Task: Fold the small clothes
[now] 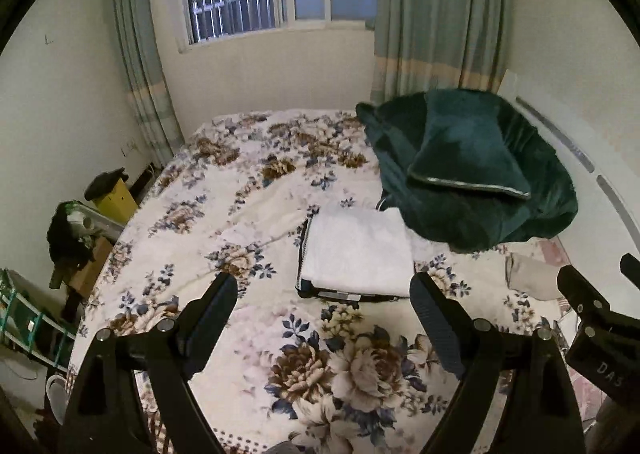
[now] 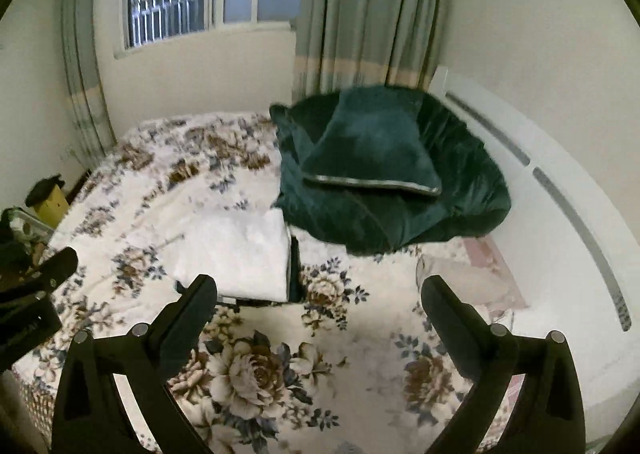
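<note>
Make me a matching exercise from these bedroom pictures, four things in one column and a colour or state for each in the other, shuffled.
1. cushion
2. folded cloth
3. left gripper
4. bedspread

A. floral pattern
B. dark green
C. open, holding nothing
D. white

Pairs: 1-B, 2-D, 3-C, 4-A
</note>
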